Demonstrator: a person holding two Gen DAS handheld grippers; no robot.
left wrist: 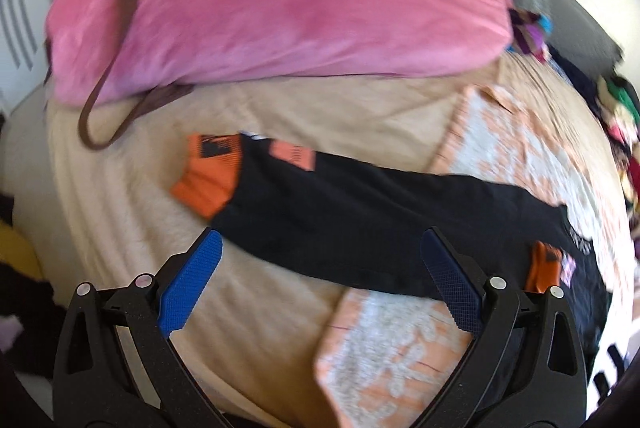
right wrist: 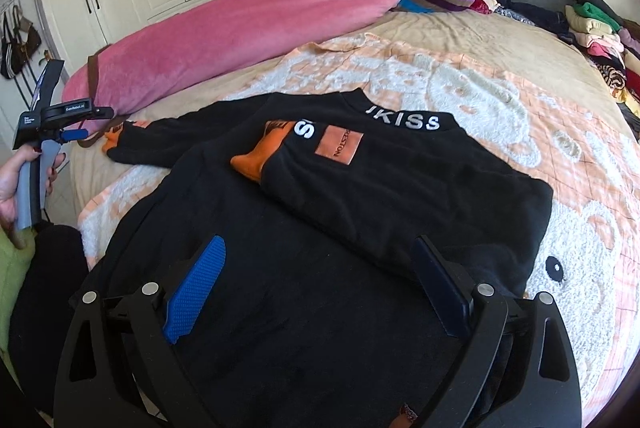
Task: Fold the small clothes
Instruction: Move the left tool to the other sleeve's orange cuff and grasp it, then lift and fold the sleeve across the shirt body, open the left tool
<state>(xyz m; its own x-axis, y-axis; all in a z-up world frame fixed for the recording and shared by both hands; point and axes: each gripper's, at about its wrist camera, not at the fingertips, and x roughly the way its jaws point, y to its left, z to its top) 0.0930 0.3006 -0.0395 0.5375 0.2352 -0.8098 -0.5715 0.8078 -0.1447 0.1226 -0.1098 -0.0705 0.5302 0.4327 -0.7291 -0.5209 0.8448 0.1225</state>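
Bedding first: I see the bed [right wrist: 460, 24] under a bear-print blanket [right wrist: 500, 116], with the black sweatshirt [right wrist: 320, 268] spread on it, collar toward the headboard, hem toward me, so its long axis runs away from me. One sleeve is already folded across the chest; the left sleeve [left wrist: 340, 212] lies outstretched sideways. Both the left gripper [left wrist: 320, 280] and right gripper [right wrist: 320, 284] gape wide, holding nothing. I'd pinch the orange cuff [left wrist: 204, 184] cleanly, then carry it flat across.
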